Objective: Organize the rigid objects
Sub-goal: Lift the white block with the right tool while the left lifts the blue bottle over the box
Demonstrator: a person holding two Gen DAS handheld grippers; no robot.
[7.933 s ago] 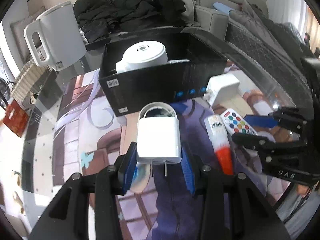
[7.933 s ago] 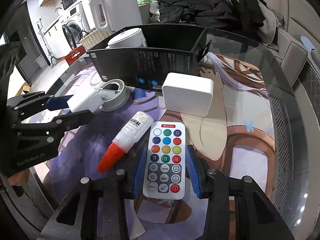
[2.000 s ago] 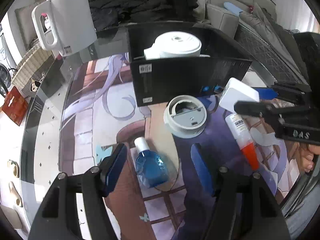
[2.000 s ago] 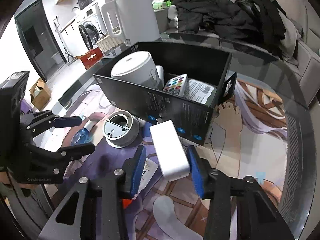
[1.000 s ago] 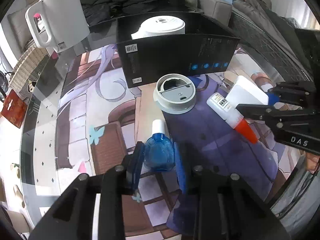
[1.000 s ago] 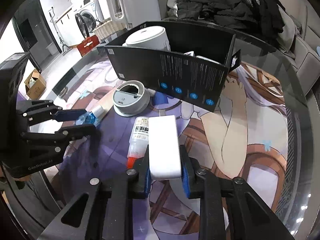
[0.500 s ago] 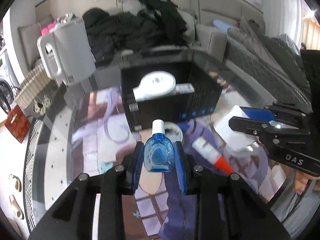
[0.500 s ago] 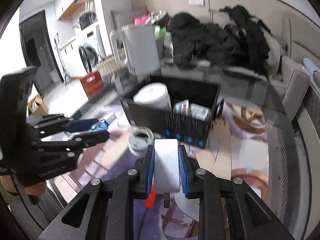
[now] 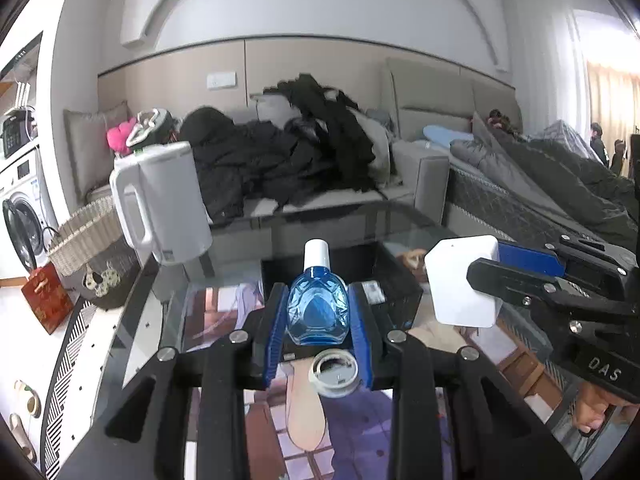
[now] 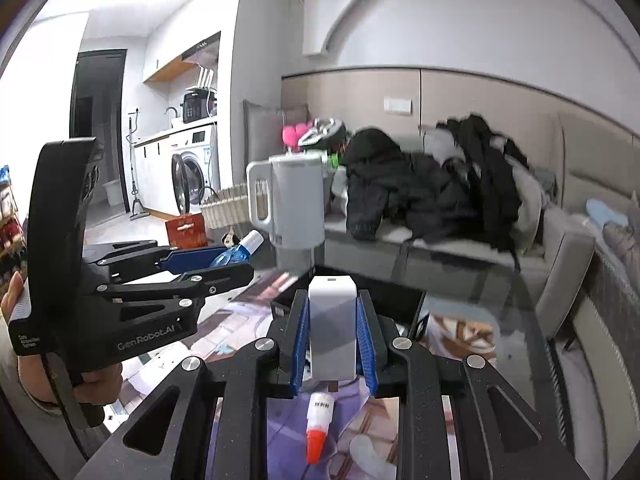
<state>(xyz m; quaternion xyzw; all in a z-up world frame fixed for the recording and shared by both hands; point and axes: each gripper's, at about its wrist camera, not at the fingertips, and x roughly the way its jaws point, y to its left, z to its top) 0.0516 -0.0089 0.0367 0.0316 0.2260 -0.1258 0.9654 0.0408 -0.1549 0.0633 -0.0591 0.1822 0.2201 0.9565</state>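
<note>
Holding item one: a blue bottle [image 9: 318, 312] with a white cap, upright, pinched between the blue pads of the left gripper [image 9: 319, 326], raised above the bench [image 9: 160, 320]. The same bottle shows in the right wrist view [image 10: 236, 254], lying along the left fingers [image 10: 192, 258].

Item two: a white charger block [image 10: 331, 328], clamped narrow-side between the fingers of the right gripper [image 10: 332, 344], also lifted clear of the bench; in the left wrist view it appears as a white block [image 9: 462, 282] at the tip of the right gripper [image 9: 504, 276].

Container: a black box [image 9: 400, 276], open-topped, standing on the bench behind both held items. Its contents are mostly hidden by the fingers; a small light label or card [image 9: 372, 292] shows inside near the right finger. What else it holds cannot be told.

Loose on the bench: a round grey-white ring-shaped cap [image 9: 334, 372], directly below the bottle; a white glue tube with an orange-red tip [image 10: 318, 426], lying below the charger, tip toward the camera. The bench top is glass over a printed picture mat [image 9: 320, 432].

Surroundings: a white kettle [image 9: 160, 208] at the far left edge of the bench; a wicker basket [image 9: 86, 232] and a red box [image 9: 46, 298] beyond it; a sofa piled with dark clothes [image 9: 288, 160]; a washing machine [image 10: 192, 168] further back. A hand [image 10: 96, 380] grips the left gripper's handle.
</note>
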